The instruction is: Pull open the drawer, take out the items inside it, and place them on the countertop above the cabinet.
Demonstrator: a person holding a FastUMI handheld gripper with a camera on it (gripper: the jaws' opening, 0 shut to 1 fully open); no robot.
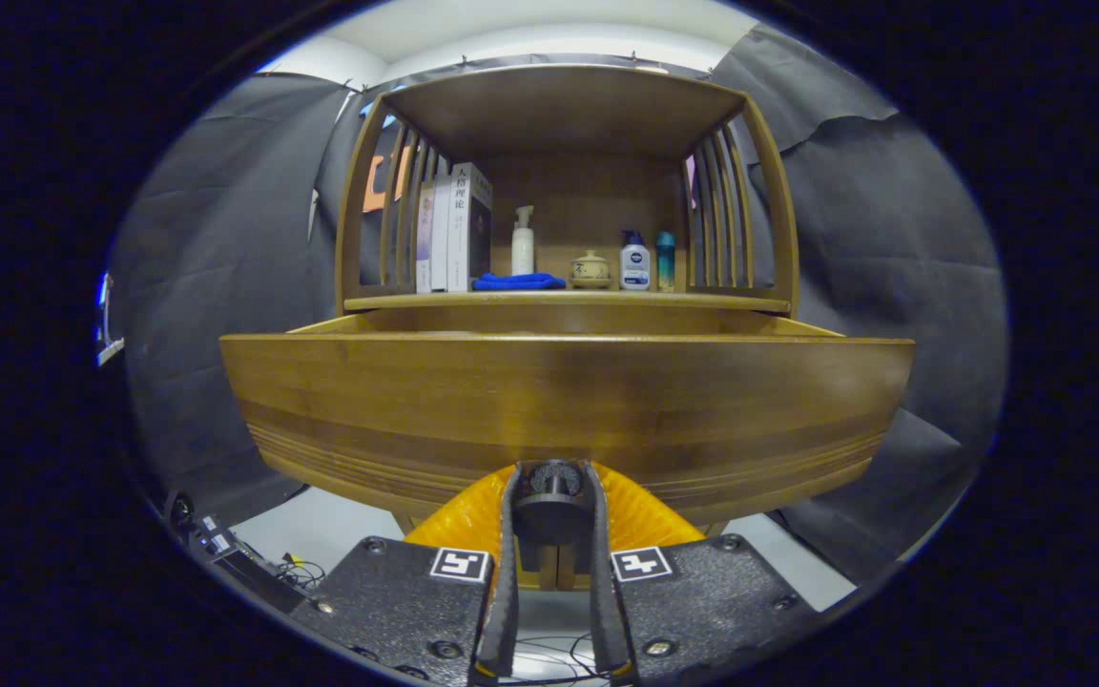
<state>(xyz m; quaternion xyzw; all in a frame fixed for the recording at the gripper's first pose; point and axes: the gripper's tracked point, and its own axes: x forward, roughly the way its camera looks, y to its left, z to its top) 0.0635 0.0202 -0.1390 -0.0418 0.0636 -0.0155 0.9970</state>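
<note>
The gripper [554,487] is clamped on the round knob [552,510] of a wooden drawer [564,401], which stands pulled out. Above it, the countertop [702,301] holds books [454,229], bottles [634,260] and a blue cloth [518,281].

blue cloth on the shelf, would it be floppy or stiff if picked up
Probably floppy: the blue cloth lies flat and folded, sagging at its edges. Likely light and unlikely to roll. The claw is shut on the drawer knob, well short of it.
</note>
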